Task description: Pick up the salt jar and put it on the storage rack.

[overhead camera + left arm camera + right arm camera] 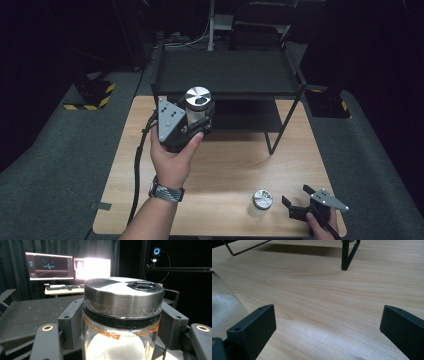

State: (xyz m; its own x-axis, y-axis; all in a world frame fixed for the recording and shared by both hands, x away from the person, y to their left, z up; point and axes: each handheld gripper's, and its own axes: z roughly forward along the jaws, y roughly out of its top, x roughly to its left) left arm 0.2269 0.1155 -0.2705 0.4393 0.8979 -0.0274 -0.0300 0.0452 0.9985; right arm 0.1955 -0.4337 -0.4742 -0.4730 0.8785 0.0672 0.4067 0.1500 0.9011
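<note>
As I look down from the high view, my left gripper (192,120) squeezes a jar (197,105) up by the black shelf (225,75). In the left gripper view, white stuff, maybe salt, sits inside. In the right gripper view, my right gripper (327,327) gapes wide and empty beside another jar (223,307) on the table (324,290).

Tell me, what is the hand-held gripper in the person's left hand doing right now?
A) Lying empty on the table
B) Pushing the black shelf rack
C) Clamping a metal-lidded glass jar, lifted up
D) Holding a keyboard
C: the left hand-held gripper has its jaws closed on a jar with a metal lid, held above the table.
</note>
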